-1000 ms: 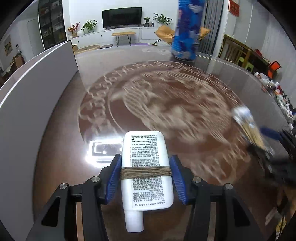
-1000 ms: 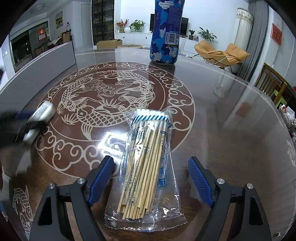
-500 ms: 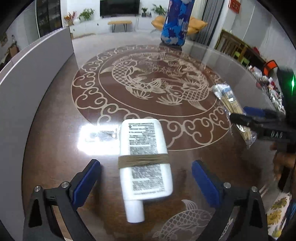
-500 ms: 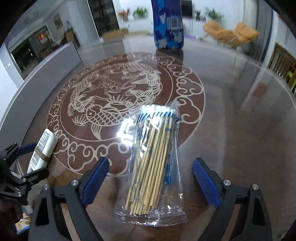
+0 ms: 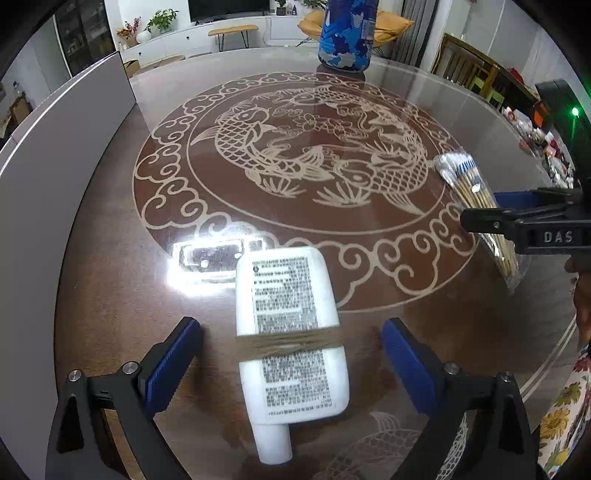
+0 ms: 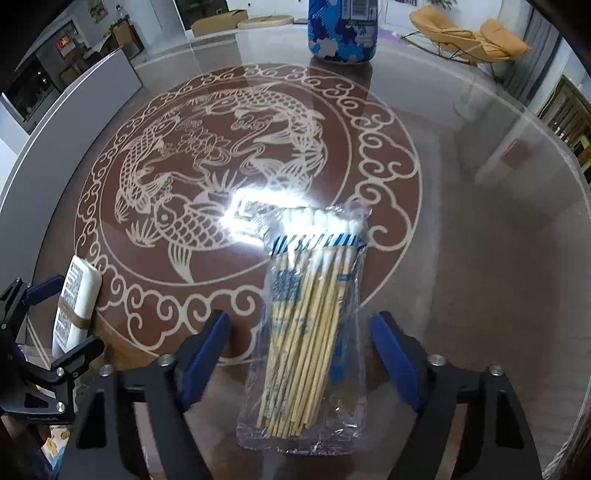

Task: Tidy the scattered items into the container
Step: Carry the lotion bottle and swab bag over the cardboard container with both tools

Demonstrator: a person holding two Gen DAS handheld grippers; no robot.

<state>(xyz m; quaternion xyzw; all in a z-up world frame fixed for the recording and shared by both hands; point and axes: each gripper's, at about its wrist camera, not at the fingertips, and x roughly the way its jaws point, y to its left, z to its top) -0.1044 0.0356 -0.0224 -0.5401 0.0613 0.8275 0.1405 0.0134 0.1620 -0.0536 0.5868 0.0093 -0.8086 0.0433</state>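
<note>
On the left side of the round glass worktop (image 5: 424, 92) lies one white tube (image 5: 291, 332) with a brown band round its middle, cap end nearest the camera; the left hand-held gripper (image 5: 290, 363) is over it with a blue pad on each side, not touching, and its jaws are closing a little; to do this well, I think it should sink straight down so the pads meet the flat sides near the band, then squeeze gently so the tube does not pop out. To the right lies one clear bag of cotton swabs (image 6: 314, 325), flat on the glass; the right hand-held gripper (image 6: 301, 354) stands astride the bag with its jaws closing, pads not yet on the plastic; the bag looks slippery and soft, so a grip across the middle of the sticks seems best. At the far edge stands one tall blue and white container (image 6: 341, 31), well away from both things; it is likely where they go. So: one tube, one bag, one container, two grippers.
</note>
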